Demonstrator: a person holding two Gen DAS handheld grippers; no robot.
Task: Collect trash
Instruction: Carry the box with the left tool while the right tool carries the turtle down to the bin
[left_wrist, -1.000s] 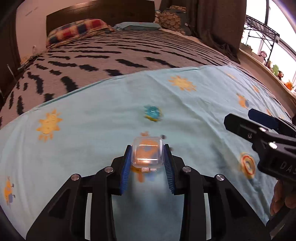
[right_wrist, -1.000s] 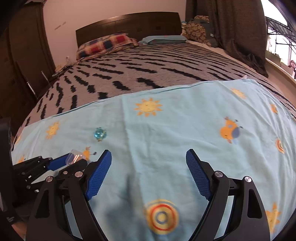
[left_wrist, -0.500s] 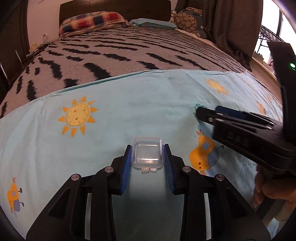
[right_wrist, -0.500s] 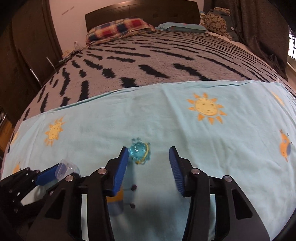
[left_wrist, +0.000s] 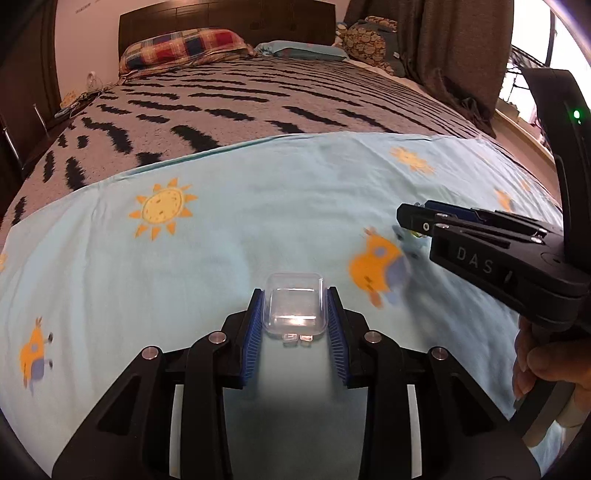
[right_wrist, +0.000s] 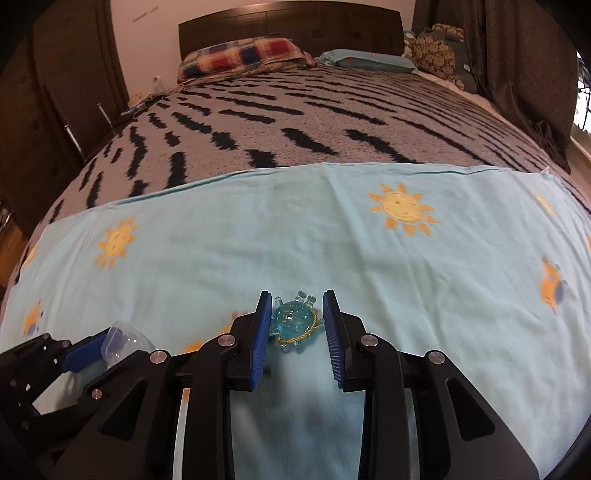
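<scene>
My left gripper (left_wrist: 295, 310) is shut on a small clear plastic box (left_wrist: 295, 306), held above the light blue sheet (left_wrist: 221, 258). The box also shows in the right wrist view (right_wrist: 123, 341) at the lower left. My right gripper (right_wrist: 297, 314) has closed around a blue glass turtle (right_wrist: 293, 319) with a yellow cord; both blue pads sit against its sides. From the left wrist view the right gripper (left_wrist: 417, 221) is at the right, low over the sheet, and the turtle is nearly hidden behind it.
The sheet with sun prints lies over a grey blanket with black stripes (right_wrist: 295, 129). Pillows (right_wrist: 243, 55) and a dark headboard stand at the far end. Dark curtains (right_wrist: 528, 66) hang at the right, a dark wardrobe at the left.
My right gripper moved left over the turtle and closed from wide open onto it. My left gripper kept the clear box and shifted left.
</scene>
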